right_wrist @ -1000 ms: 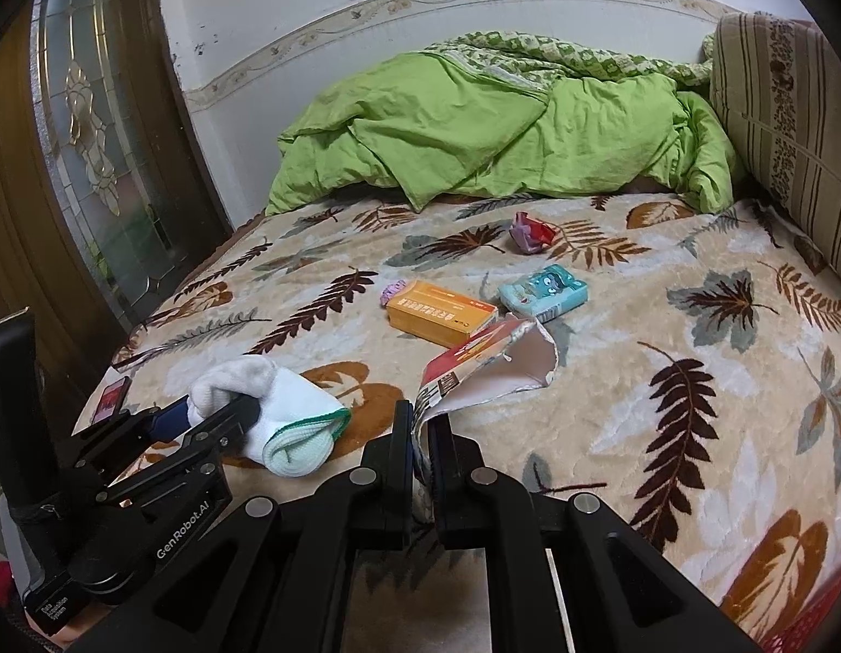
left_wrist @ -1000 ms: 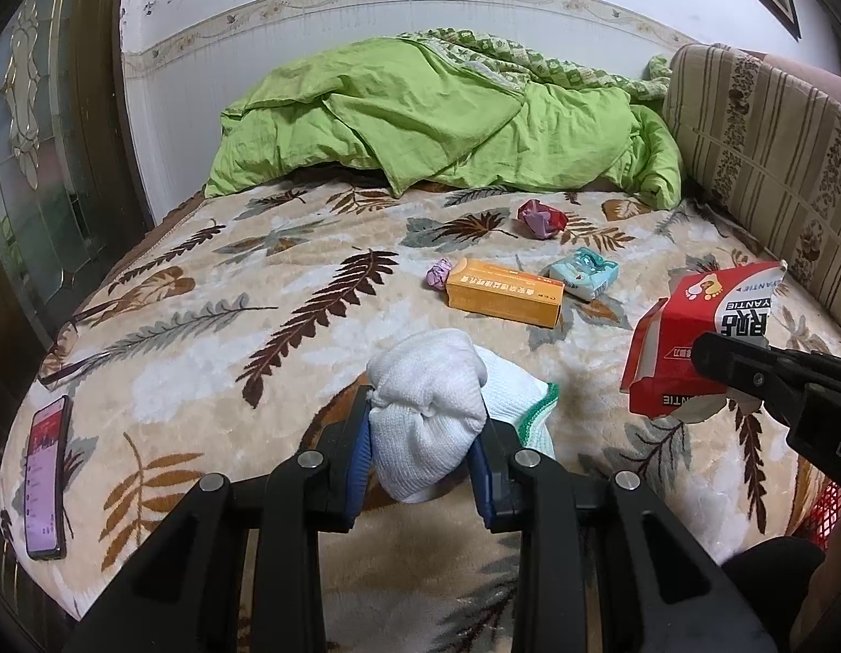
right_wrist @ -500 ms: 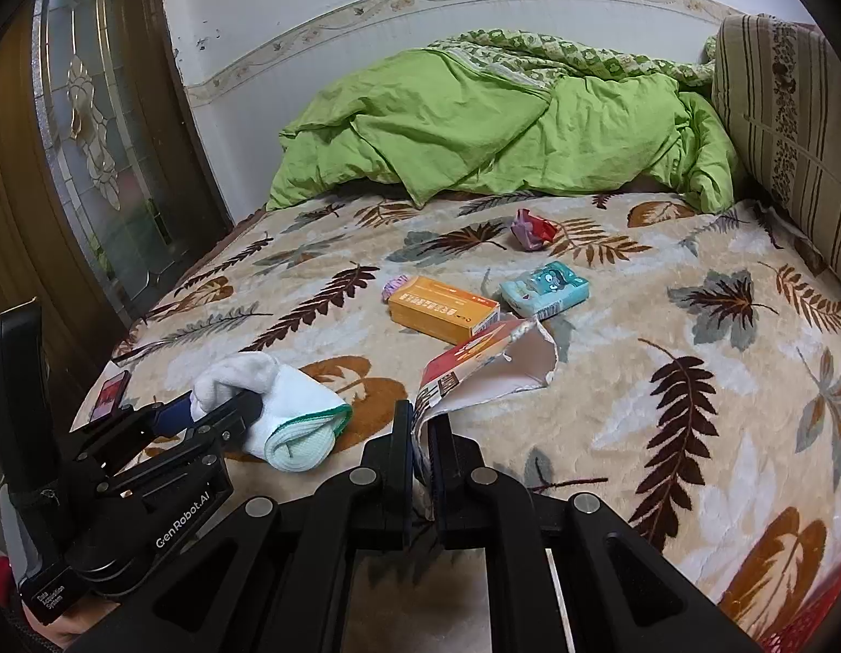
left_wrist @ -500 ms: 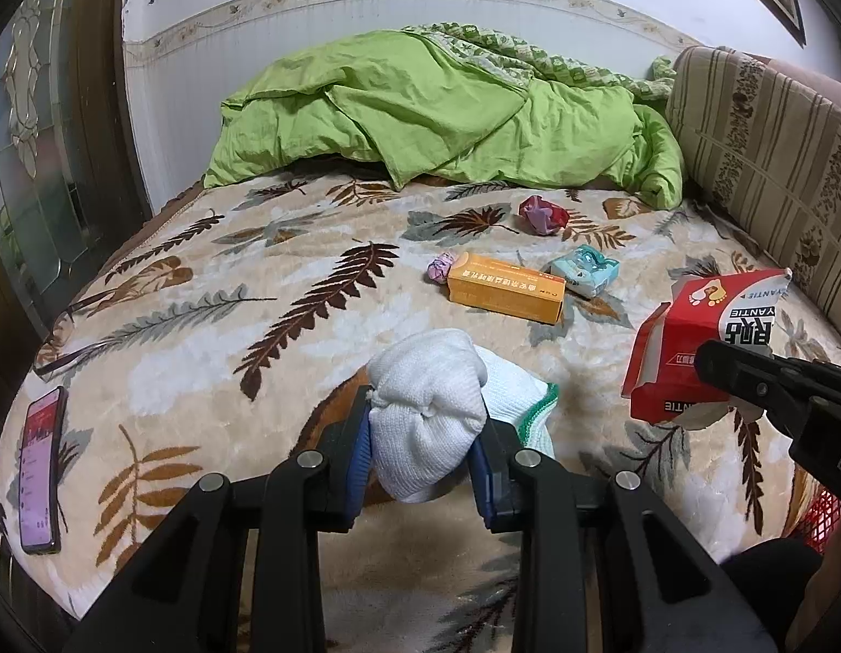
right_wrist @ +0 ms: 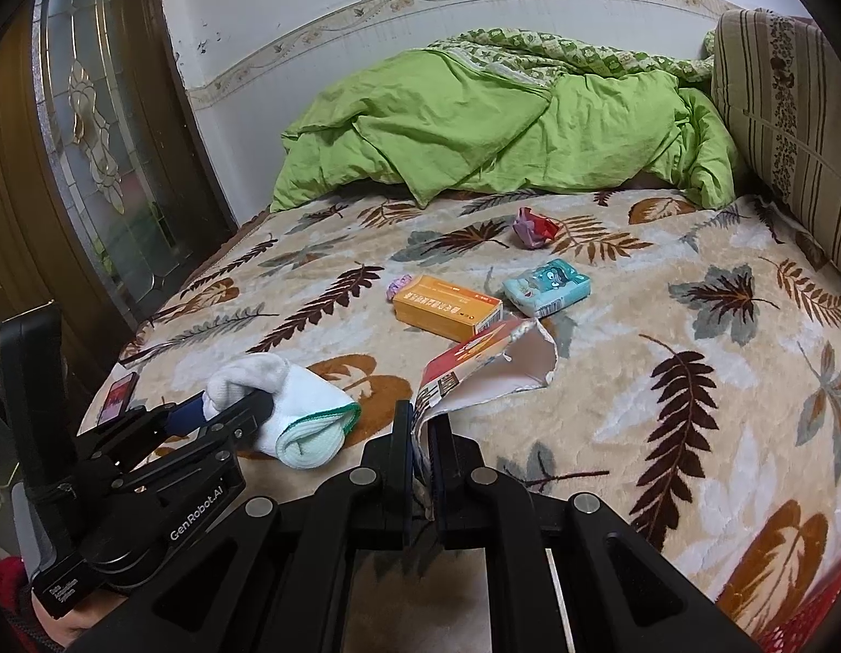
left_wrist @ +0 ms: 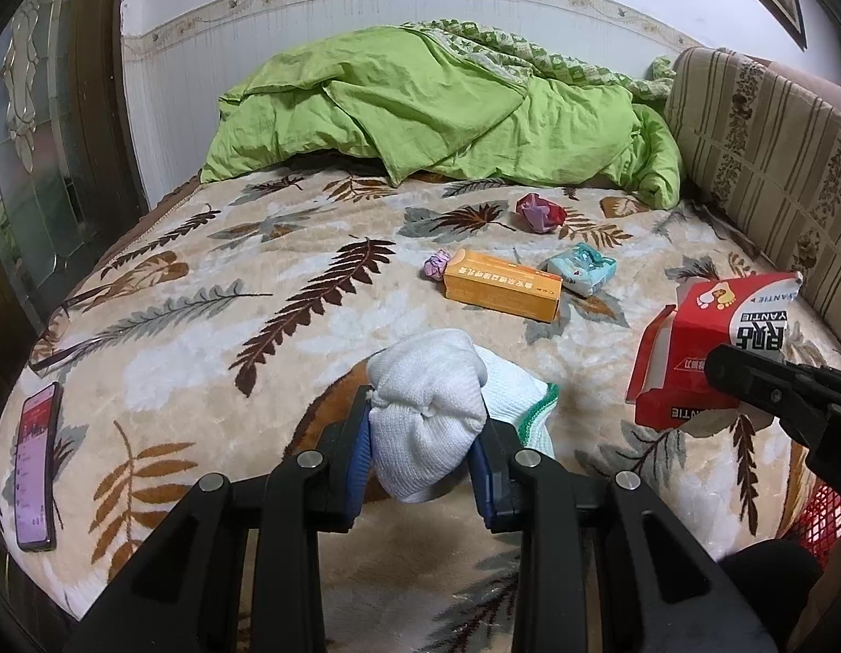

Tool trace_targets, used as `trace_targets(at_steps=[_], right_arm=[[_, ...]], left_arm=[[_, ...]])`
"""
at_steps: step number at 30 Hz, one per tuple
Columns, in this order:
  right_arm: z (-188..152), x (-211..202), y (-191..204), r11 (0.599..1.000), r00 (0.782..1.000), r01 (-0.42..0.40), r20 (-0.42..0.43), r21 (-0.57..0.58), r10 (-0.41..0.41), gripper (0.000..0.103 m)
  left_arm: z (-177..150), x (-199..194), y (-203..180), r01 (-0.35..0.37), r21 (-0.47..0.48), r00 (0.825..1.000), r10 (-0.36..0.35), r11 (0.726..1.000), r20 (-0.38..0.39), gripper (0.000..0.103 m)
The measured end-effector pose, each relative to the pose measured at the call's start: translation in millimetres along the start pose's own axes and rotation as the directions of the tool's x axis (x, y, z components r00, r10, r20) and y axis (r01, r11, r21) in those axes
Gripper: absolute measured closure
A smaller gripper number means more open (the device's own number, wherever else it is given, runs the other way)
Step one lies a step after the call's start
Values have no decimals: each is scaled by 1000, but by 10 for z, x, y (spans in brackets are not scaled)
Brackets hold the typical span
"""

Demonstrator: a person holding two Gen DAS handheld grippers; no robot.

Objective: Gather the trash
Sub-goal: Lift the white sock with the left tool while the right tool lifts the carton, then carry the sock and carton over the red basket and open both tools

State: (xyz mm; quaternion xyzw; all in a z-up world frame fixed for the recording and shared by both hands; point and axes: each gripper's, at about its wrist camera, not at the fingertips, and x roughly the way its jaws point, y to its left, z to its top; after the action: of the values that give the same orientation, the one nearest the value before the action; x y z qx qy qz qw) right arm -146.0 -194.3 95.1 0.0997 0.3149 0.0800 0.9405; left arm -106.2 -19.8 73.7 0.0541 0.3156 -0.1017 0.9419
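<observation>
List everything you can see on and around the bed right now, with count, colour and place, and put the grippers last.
rolled white sock with green trim: one, white, held above the bed's near edge
torn red cardboard box: one, red and white, held at the right
long orange carton: one, orange, middle of the bed
pale blue tissue pack: one, blue, right of the carton
small pink crumpled wrapper: one, pink, at the carton's left end
red and purple crumpled wrapper: one, farther back
smartphone: one, lit screen, near left edge
green duvet: one, bunched by the wall
leaf-print blanket: one, beige, covering the bed
striped headboard cushion: one, right side
left gripper: shut on the sock
right gripper: shut on the box
</observation>
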Motion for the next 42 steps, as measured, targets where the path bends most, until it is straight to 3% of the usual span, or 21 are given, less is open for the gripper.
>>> trace_targets(at_steps=[12, 21, 27, 32, 36, 42], right_arm=[[-31, -257, -59, 1000, 1000, -9, 5, 23, 9, 97], [-87, -734, -495, 991, 1000, 14, 21, 136, -17, 97], [-234, -1181, -911, 972, 994, 89, 39, 217, -100, 97], [-398, -1593, -1258, 945, 982, 167, 40, 283, -186, 97], [-592, -2017, -1576, 907, 961, 251, 24, 337, -275, 97], [-916, -2518, -2008, 834, 922, 357, -19, 420, -386, 97]], left_arm=[[9, -269, -158, 119, -27, 993, -120, 992, -19, 73], [48, -601, -733, 226, 58, 974, -226, 972, -13, 73], [96, -755, -1243, 322, 134, 947, -320, 937, -37, 73], [159, -828, -1655, 403, 201, 915, -398, 893, -70, 73], [236, -877, -1978, 485, 275, 873, -476, 830, -104, 72], [177, -971, -2660, 637, 338, 769, -600, 693, -219, 72]])
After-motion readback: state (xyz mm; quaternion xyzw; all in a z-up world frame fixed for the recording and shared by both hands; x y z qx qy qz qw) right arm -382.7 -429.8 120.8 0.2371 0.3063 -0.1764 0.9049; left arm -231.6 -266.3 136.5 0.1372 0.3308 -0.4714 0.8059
